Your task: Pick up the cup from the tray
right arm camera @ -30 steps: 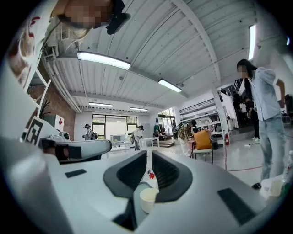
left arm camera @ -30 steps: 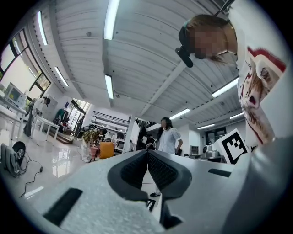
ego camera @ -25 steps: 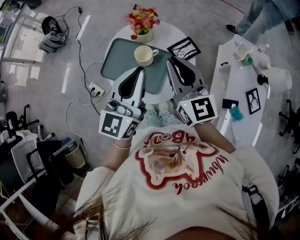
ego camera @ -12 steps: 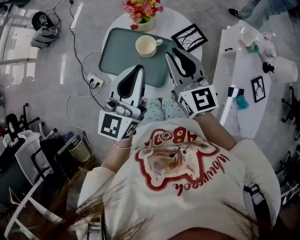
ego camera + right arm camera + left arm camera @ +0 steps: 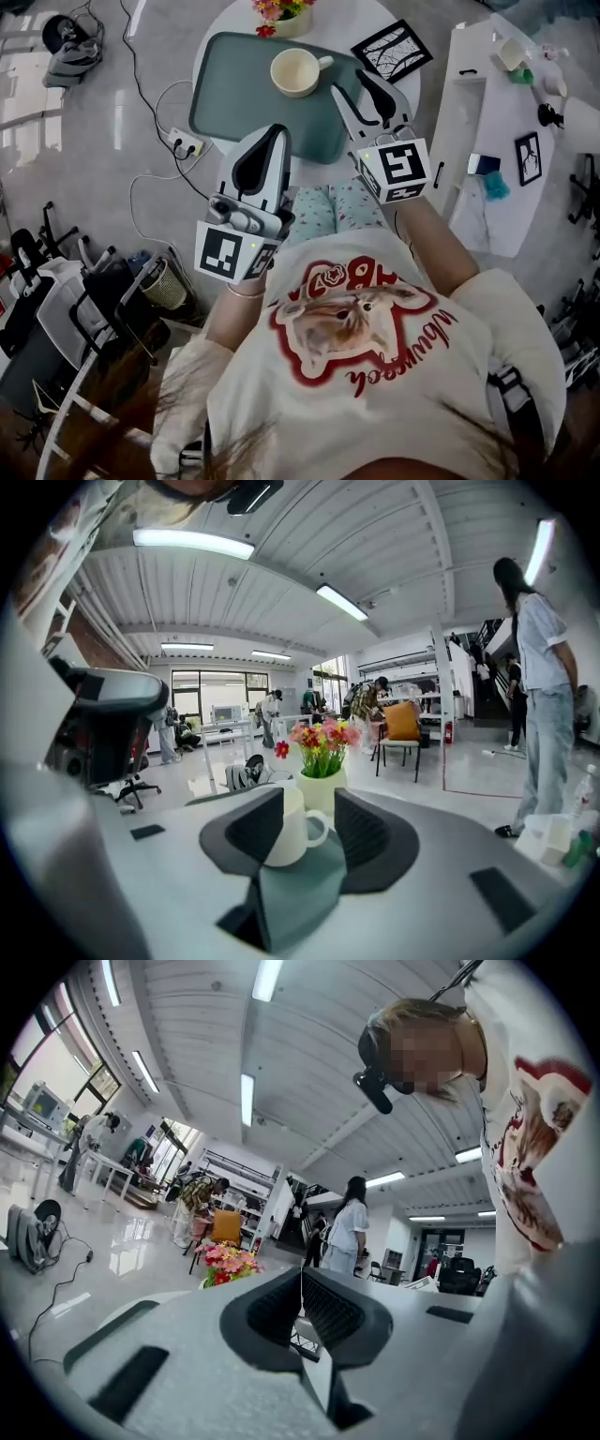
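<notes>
Round white tabletop in an open workshop with a grey floor. Cream cup: upright, handle toward the person's right, on the far half of a green tray. Flower pot just beyond the tray; framed picture beside it. Right gripper: jaws wide, empty, reached further over the tray's right side than a second ago, with the cup lined up in its gap but still ahead. Left gripper: jaws together, empty, held back as before. Approach likely under way; grasp not yet made.
</notes>
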